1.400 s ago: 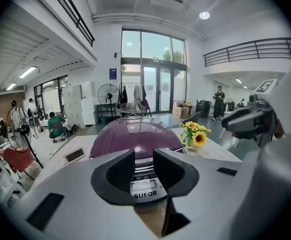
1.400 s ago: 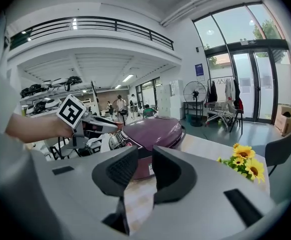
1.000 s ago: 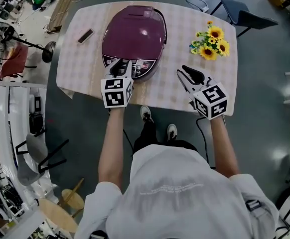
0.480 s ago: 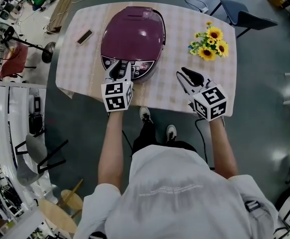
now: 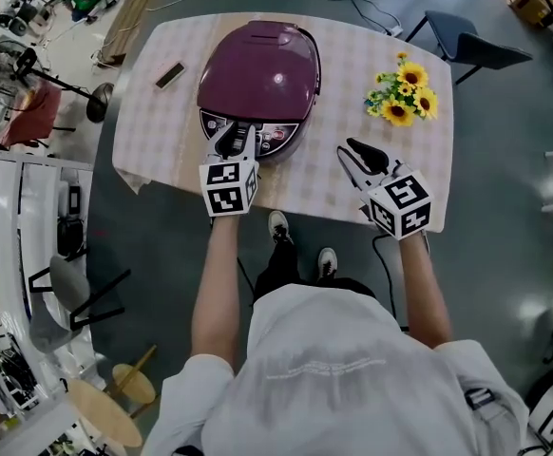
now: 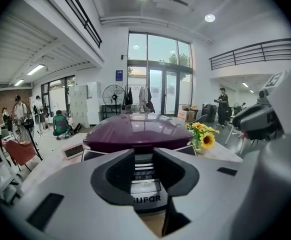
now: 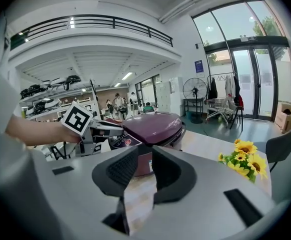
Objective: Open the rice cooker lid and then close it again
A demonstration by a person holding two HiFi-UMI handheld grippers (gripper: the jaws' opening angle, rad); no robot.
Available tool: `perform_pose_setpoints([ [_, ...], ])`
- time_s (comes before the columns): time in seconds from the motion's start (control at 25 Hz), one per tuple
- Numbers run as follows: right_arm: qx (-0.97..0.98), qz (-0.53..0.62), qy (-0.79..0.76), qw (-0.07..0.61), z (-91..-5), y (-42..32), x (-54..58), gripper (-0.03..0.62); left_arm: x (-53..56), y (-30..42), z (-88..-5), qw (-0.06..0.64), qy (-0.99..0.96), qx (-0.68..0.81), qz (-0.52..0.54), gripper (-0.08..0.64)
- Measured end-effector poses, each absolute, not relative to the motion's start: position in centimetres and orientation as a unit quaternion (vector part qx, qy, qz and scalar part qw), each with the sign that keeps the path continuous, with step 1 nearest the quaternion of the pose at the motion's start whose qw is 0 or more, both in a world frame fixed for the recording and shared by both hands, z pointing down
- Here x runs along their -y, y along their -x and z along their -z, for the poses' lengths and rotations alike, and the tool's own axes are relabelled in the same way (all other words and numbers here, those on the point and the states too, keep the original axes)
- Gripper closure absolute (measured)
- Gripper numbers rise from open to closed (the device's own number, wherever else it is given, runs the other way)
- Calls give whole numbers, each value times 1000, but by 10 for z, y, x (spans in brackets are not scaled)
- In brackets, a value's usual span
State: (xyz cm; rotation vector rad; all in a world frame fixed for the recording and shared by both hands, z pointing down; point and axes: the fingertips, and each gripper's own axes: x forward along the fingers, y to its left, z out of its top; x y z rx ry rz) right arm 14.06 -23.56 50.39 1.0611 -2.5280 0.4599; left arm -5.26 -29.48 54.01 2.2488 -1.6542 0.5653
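Glossy purple oval rice cooker (image 5: 259,69) sits mid-table on a pale checked tablecloth (image 5: 352,46), lid down. Left gripper (image 5: 234,136) is wide and empty at the front latch panel. Right gripper (image 5: 354,152) has a narrow gap, empty, over the cloth. Opening and closing both look pending. Yellow sunflower bunch (image 5: 402,98) to the right, grey workshop floor (image 5: 505,160) around.

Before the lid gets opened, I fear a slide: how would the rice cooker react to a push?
The rice cooker looks broad and squat, so it probably won't tip. Its bulk suggests weight, yet it sits on a tablecloth that may creep under it. The glossy lid is likely slippery.
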Motion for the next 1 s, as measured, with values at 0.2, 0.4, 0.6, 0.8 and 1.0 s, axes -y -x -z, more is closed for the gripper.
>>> perform_pose_setpoints([
  [0.2,893,-162,-381,176,-499,-145,236,489,295,53,-538,147,-781,577,-188,431],
  [0.4,894,-159,-383,170,-493,-148,237,488,295,54,-538,153,-781,575,-189,431],
  [0.6,894,-158,-383,168,-493,-148,235,488,293,54,-544,154,-778,578,-193,431],
  [0.8,894,-153,-388,162,-486,-153,234,488,295,54,-544,157,-776,580,-190,431],
  [1.0,897,-141,-391,154,-476,-157,234,489,295,56,-547,168,-772,584,-184,431],
])
